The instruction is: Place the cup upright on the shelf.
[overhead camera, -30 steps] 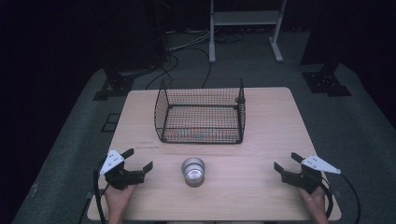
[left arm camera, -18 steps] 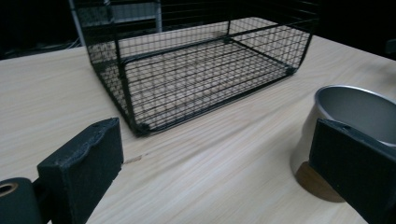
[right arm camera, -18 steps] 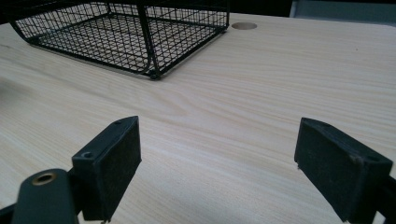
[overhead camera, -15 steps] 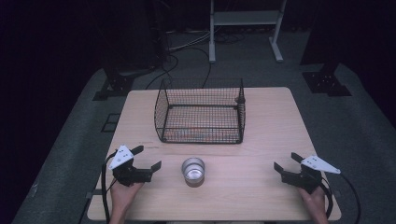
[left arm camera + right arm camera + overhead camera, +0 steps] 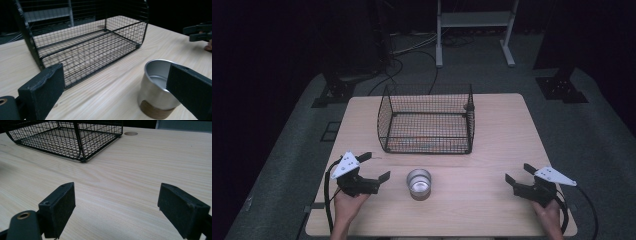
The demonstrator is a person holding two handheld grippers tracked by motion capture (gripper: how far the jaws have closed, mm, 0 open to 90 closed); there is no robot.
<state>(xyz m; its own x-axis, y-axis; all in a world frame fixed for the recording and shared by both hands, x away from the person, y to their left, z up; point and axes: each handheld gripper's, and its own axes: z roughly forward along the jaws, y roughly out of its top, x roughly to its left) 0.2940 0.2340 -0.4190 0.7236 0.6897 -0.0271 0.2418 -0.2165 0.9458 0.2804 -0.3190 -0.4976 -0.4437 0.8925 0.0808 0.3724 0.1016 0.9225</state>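
Note:
A small steel cup (image 5: pixel 419 183) with a brown band at its base stands upright near the table's front middle; in the left gripper view the cup (image 5: pixel 156 95) sits low at the right, partly behind one jaw. My left gripper (image 5: pixel 374 167) is open just left of the cup, apart from it, jaws spread wide (image 5: pixel 117 92). Behind the cup stands a black wire basket (image 5: pixel 428 121), seen close up (image 5: pixel 85 42) and farther off (image 5: pixel 67 137). My right gripper (image 5: pixel 518 173) is open at the front right, over bare wood (image 5: pixel 117 207).
The light wooden table (image 5: pixel 502 130) has free room to the right of the basket and along the front edge. A round hole (image 5: pixel 130 133) marks the tabletop by the basket's corner. Dark floor, cables and a white stand (image 5: pixel 472 20) lie beyond the table.
My left gripper has moved right and forward toward the cup, turning its jaws to face it. The right gripper, cup and basket have stayed put.

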